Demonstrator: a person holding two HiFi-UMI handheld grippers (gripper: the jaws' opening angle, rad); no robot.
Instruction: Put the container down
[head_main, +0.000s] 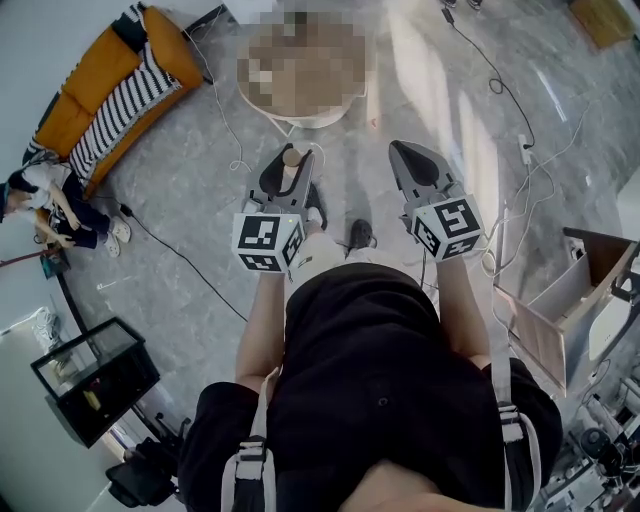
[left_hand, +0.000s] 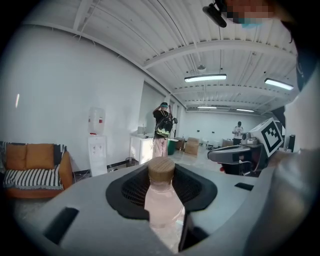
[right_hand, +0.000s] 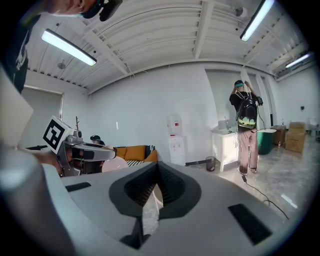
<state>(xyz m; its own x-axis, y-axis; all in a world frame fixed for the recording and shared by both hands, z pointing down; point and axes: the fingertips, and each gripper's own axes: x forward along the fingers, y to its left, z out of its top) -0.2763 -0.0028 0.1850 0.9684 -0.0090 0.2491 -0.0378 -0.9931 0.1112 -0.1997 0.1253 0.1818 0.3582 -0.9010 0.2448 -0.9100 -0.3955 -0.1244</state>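
The container is a clear bottle (left_hand: 162, 200) of pale pink liquid with a round wooden cap (head_main: 291, 157). My left gripper (head_main: 290, 165) is shut on it, the black pads pressing its body on both sides, and holds it upright in the air over the floor. In the left gripper view the cap stands just above the jaws. My right gripper (head_main: 413, 155) hangs level beside it, a little to the right, jaws together with nothing in them. The right gripper view shows the left gripper (right_hand: 90, 152) and the pink bottle (right_hand: 114, 164) at its left.
A round white table (head_main: 300, 118) stands just ahead on the grey floor. An orange sofa (head_main: 110, 80) with a striped throw is at the far left, with a seated person (head_main: 50, 200) near it. Cables (head_main: 500, 90) cross the floor. A black glass case (head_main: 95, 375) and boxes (head_main: 580, 300) flank me.
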